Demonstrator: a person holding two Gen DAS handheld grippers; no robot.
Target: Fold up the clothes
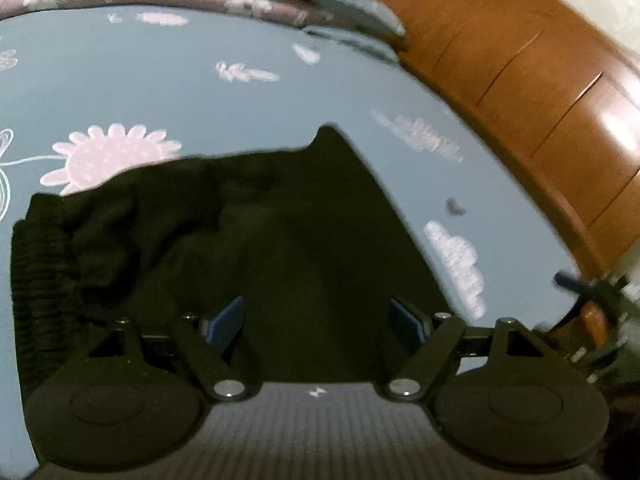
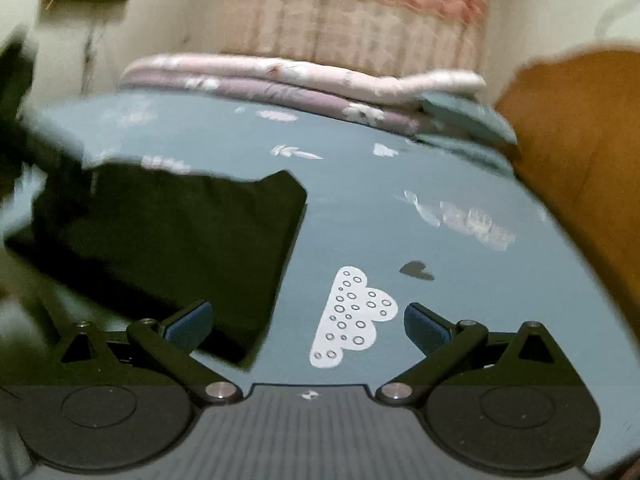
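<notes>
A blue-grey patterned bedsheet covers the bed beneath a wooden headboard and folded quilts, a black garment lies bunched at the sheet's left side, bare sheet stretches rightward, and both the left gripper and right gripper stand apart, holding nothing.

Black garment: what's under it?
The black garment lies on the blue patterned sheet; it covers part of a pink flower print. Anything else beneath is hidden.
</notes>
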